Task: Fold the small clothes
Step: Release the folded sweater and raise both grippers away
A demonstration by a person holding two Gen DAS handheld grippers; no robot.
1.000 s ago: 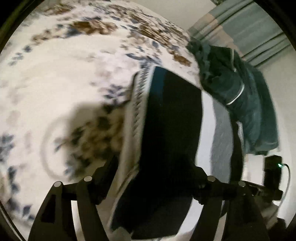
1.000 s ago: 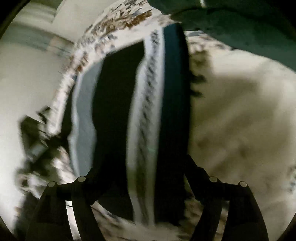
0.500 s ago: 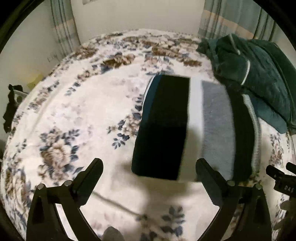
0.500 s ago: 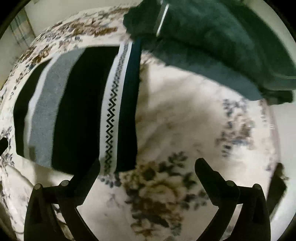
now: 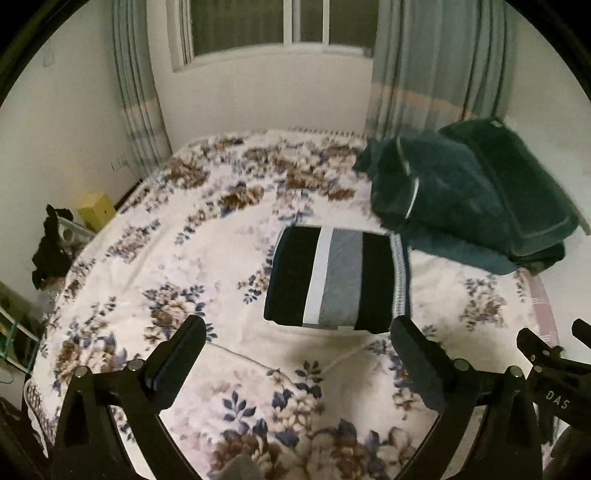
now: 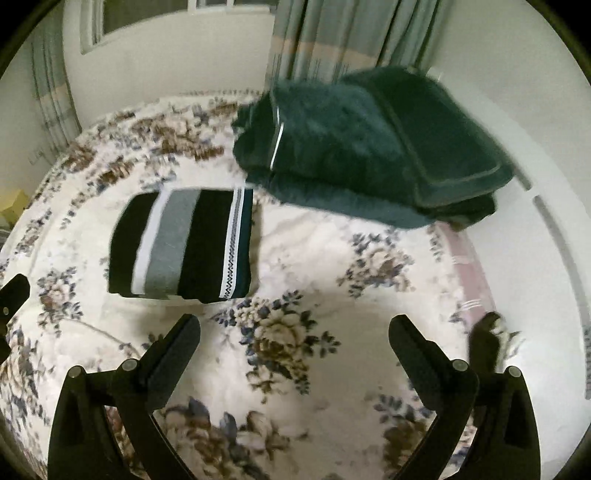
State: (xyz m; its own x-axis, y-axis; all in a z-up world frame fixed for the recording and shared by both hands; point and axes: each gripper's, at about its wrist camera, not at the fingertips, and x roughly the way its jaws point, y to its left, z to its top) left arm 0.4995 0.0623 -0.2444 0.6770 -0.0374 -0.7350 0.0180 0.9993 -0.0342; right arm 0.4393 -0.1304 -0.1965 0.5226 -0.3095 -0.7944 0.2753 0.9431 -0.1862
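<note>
A folded striped garment [image 5: 334, 277], black, white and grey with a zigzag band, lies flat on the floral bed cover [image 5: 207, 258]. It also shows in the right wrist view [image 6: 184, 243], left of centre. My left gripper [image 5: 295, 332] is open and empty, held back above the bed just short of the garment's near edge. My right gripper [image 6: 295, 332] is open and empty, to the right of the garment over bare floral cover. The right gripper's body [image 5: 554, 365] shows at the right edge of the left wrist view.
A pile of dark green folded blankets [image 5: 469, 195] lies at the back right of the bed, touching the garment's far corner; it also shows in the right wrist view [image 6: 369, 147]. Curtains [image 5: 424, 66] and a window [image 5: 280, 22] stand behind. A yellow box [image 5: 96, 212] sits beside the bed's left edge.
Both grippers let go of the striped garment, opened and pulled back and up. The garment now lies folded on the bed, farther away in both views.
</note>
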